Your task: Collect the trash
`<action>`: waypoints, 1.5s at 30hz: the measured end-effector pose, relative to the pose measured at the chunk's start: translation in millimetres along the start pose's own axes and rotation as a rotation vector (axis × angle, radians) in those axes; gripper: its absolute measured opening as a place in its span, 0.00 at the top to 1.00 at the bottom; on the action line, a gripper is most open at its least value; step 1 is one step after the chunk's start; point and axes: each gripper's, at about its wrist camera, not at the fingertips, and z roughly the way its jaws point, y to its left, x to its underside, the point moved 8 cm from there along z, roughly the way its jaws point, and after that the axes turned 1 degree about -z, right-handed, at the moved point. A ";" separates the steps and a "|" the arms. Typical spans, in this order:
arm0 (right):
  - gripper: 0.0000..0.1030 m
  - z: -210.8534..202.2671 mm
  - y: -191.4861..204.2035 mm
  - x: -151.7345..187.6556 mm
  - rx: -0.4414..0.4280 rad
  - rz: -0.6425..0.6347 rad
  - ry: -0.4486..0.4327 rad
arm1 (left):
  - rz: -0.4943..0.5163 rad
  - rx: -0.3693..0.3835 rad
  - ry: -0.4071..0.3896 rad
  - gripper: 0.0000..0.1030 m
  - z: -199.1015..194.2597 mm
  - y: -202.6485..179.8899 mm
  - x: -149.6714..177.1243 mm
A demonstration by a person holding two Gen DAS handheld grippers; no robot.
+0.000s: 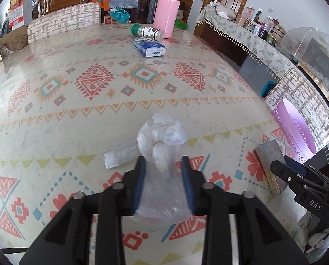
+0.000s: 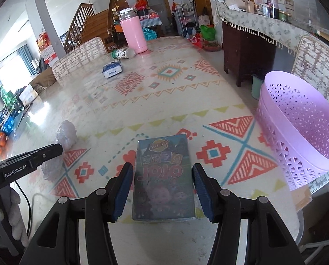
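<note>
A patterned, glossy tabletop (image 1: 76,114) in a cluttered dining room: the left gripper (image 1: 164,170) brackets a knotted, crumpled clear plastic bag (image 1: 162,141), its blue pads touching or nearly touching the bag's sides; a firm grip cannot be confirmed. The right gripper (image 2: 163,183) stands wide apart around a flat rectangular cartoon-printed box (image 2: 164,174) lying on the tabletop, pads just clear of its long edges. A lilac perforated plastic basket (image 2: 297,132) sits at the tabletop's right edge, near the box and in front of a woven-back chair (image 2: 319,66). Open surface stretches ahead to a blue-and-white tissue pack (image 1: 151,48), a toppled green-capped jar (image 1: 148,32) and a tall pink tumbler (image 1: 166,15) near the far edge.
</note>
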 end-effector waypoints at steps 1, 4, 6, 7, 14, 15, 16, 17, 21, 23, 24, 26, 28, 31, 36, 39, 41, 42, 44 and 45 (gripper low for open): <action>0.40 0.9 0.6 1.2 0.002 0.000 0.003 | 0.001 0.001 -0.004 0.65 0.2 0.3 -0.3; 0.39 3.1 4.0 1.8 0.010 -0.004 0.011 | 0.001 0.006 -0.005 0.62 2.1 1.6 -0.7; 0.38 3.1 5.5 1.8 0.017 -0.007 0.012 | 0.000 0.004 -0.004 0.60 3.9 3.4 -1.3; 0.38 2.3 5.2 0.8 0.020 -0.010 0.012 | -0.001 0.003 -0.002 0.60 5.1 4.2 -1.5; 0.35 3.3 8.3 0.8 0.044 -0.037 0.019 | -0.004 0.006 0.005 0.60 9.7 3.1 -1.5; 0.35 3.8 8.5 1.0 0.049 -0.041 0.020 | -0.005 0.007 0.006 0.60 10.3 2.2 -1.7; 0.35 4.2 8.9 0.8 0.054 -0.045 0.020 | -0.005 0.006 0.005 0.60 11.0 1.7 -2.0; 0.35 4.9 9.3 0.8 0.059 -0.048 0.021 | -0.005 0.007 0.006 0.60 11.6 0.6 -2.5; 0.35 6.1 9.5 1.6 0.078 -0.063 0.025 | -0.006 0.000 -0.001 0.60 13.3 -2.2 -4.1; 0.35 7.4 11.0 1.6 0.091 -0.075 0.028 | -0.003 -0.014 -0.006 0.63 14.7 -3.7 -4.8; 0.36 7.6 11.5 1.8 0.098 -0.080 0.029 | 0.001 -0.024 -0.007 0.72 15.2 -4.2 -4.7; 0.40 8.2 11.6 2.3 0.116 -0.089 0.029 | 0.012 -0.036 -0.005 0.75 15.5 -5.9 -4.7; 0.42 8.0 11.9 2.2 0.110 -0.094 0.027 | 0.020 -0.035 -0.010 0.85 12.5 -8.0 -4.5; 0.43 7.3 12.1 2.8 0.100 -0.092 0.026 | 0.019 -0.041 -0.026 0.85 5.0 -8.4 -5.5; 0.43 -1.3 8.3 4.6 0.086 -0.074 0.009 | 0.021 -0.050 -0.066 0.85 -14.1 -8.4 -9.7; 0.43 -8.1 6.5 2.9 0.080 -0.062 -0.007 | 0.017 -0.046 -0.094 0.85 -28.4 -9.1 -12.2; 0.43 -13.5 4.9 1.1 0.077 -0.053 -0.020 | 0.017 -0.044 -0.112 0.85 -37.9 -10.2 -12.9; 0.43 -16.5 4.4 0.3 0.075 -0.050 -0.028 | 0.017 -0.042 -0.121 0.85 -42.5 -11.0 -13.1; 0.43 -23.2 3.4 -1.3 0.072 -0.042 -0.044 | 0.021 -0.038 -0.136 0.85 -51.1 -13.8 -13.4; 0.43 -25.7 3.2 -1.9 0.070 -0.040 -0.050 | 0.023 -0.036 -0.141 0.85 -54.5 -15.1 -13.2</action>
